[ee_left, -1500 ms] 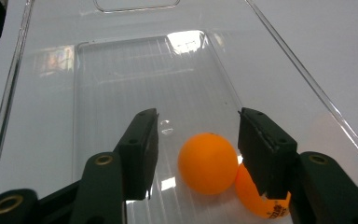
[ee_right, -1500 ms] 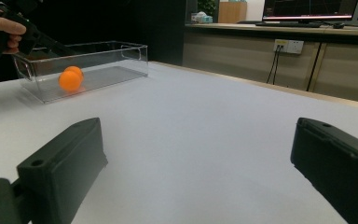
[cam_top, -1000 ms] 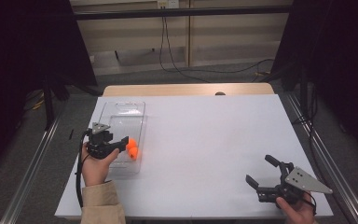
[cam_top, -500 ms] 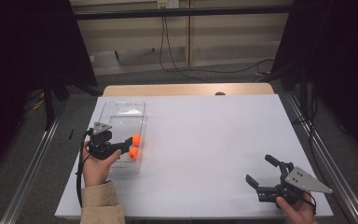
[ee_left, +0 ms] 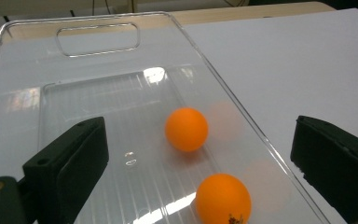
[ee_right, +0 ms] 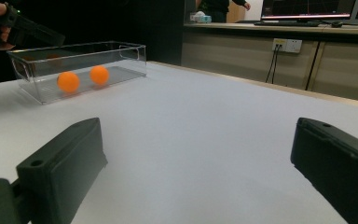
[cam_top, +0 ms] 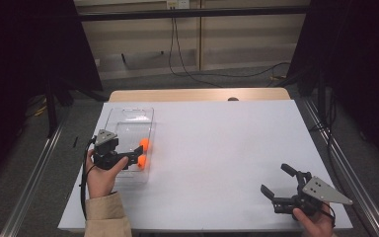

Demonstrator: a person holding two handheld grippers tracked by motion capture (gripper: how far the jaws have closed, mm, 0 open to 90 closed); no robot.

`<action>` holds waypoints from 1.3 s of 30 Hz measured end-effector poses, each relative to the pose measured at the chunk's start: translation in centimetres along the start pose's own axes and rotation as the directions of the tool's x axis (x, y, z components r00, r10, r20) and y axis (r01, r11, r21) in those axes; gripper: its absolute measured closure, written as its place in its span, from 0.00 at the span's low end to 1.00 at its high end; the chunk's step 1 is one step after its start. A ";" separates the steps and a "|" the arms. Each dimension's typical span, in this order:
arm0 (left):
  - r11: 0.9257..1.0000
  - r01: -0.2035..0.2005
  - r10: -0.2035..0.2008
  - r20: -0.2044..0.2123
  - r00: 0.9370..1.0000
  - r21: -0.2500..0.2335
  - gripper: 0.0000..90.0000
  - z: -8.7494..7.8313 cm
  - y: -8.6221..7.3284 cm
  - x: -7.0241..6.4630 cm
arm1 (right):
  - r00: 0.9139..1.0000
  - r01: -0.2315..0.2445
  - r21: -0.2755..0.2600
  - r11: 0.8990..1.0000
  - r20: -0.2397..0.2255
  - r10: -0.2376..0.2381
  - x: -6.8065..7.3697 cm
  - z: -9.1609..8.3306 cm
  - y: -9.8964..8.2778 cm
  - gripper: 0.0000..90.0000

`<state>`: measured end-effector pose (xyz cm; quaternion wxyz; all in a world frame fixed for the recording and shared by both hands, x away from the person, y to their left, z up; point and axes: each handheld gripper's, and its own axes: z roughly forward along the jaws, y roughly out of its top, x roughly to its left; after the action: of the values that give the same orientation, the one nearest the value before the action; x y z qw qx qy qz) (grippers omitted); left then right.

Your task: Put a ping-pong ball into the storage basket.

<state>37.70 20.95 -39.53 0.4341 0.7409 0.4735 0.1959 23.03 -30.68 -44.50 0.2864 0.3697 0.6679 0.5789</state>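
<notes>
Two orange balls in a clear bin on the white bench

The clear bin sits at the bench's left; the left gripper, jaws just spread and empty, hangs over both orange balls. The right gripper rests spread, well apart.

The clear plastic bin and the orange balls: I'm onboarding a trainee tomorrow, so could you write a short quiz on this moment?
1. How many orange table-tennis balls lie in the clear rectangular plastic bin?
2. True or false: the left gripper is clamped on a ball.
3. Which gripper is over the bin? A) the left gripper B) the right gripper

Key
1. Two: the farther ball and the nearer ball, both on the bin's floor along one long wall.
2. False: its jaws have just been opening, stand wide apart, and both balls lie free below them.
3. A: the right gripper sits open over bare white table.
</notes>
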 end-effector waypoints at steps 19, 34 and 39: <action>0.996 -0.013 0.018 0.056 0.998 -0.086 0.04 -1.0 -0.7 -0.5 | 1.000 -0.001 0.001 1.000 0.000 0.001 -0.1 0.0 0.0 0.02; 0.990 -0.026 0.039 0.092 0.995 -0.140 0.04 -1.9 -1.1 -1.0 | 1.000 -0.003 0.000 1.000 -0.002 0.003 0.0 0.0 0.0 0.02; 0.988 -0.027 0.045 0.114 0.992 -0.151 0.03 -2.2 -1.4 -0.9 | 1.000 -0.002 -0.002 1.000 0.000 0.002 0.0 0.0 0.0 0.02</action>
<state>34.96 21.37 -39.39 0.5117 0.7250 0.4178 0.1948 23.03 -30.70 -44.52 0.2861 0.3699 0.6671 0.5799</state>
